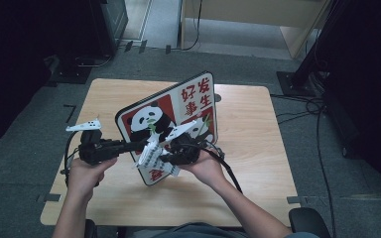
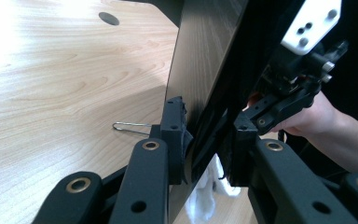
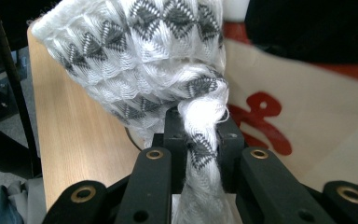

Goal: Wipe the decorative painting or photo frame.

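On grey carpet, light wooden table (image 1: 258,148), cables (image 1: 322,163) alongside

Cloth (image 3: 135,60) cut off at top edge; board (image 1: 178,114) lower corner probably hidden behind cloth.

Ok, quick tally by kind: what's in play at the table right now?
Panda board: 1, held up on edge by the left tongs
Patterned white cloth: 1, clamped in the right tongs
Wire clip on the table: 1
Total: 3
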A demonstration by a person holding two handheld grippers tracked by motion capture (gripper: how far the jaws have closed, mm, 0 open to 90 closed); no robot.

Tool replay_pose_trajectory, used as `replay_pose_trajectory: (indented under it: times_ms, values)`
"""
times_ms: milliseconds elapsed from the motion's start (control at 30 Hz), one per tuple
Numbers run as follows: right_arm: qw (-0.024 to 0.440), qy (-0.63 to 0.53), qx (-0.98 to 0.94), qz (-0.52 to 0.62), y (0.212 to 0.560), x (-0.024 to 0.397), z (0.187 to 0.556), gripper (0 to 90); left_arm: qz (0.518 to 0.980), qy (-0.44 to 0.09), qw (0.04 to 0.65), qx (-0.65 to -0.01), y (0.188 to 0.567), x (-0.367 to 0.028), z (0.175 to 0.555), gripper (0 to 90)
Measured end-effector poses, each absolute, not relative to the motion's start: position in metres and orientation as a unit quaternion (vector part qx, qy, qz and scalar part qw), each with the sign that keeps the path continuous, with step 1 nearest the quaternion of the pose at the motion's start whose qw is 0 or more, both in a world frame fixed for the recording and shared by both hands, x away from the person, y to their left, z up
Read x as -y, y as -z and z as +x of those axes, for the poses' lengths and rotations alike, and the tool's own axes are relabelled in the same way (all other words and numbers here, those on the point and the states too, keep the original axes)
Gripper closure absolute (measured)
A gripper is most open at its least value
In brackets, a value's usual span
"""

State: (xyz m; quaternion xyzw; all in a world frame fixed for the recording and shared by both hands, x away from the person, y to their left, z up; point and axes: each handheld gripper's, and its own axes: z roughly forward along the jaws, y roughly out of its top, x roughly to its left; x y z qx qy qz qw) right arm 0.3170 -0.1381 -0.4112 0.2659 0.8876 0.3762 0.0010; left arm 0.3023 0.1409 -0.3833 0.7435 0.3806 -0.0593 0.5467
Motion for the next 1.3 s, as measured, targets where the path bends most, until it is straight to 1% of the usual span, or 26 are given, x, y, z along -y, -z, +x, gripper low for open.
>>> replay_pose_trajectory:
  times_ms: [500, 633, 833, 1300]
  values:
    - [-0.013, -0.381, -0.882, 0.276, 0.431, 0.142, 0.313, 80.4, 0.743, 0.060, 0.547, -0.381, 0.383, -0.141, 0.302, 74.4]
    - [-0.017, -0.384, -0.880, 0.279, 0.438, 0.143, 0.311, 80.4, 0.743, 0.059, 0.547, -0.381, 0.383, -0.141, 0.302, 74.4]
    - [-0.011, -0.379, -0.883, 0.277, 0.448, 0.145, 0.307, 80.4, 0.743, 0.058, 0.547, -0.381, 0.383, -0.141, 0.302, 74.4]
    - [-0.021, -0.363, -0.890, 0.275, 0.476, 0.146, 0.299, 80.6, 0.743, 0.055, 0.546, -0.383, 0.383, -0.140, 0.302, 74.4]
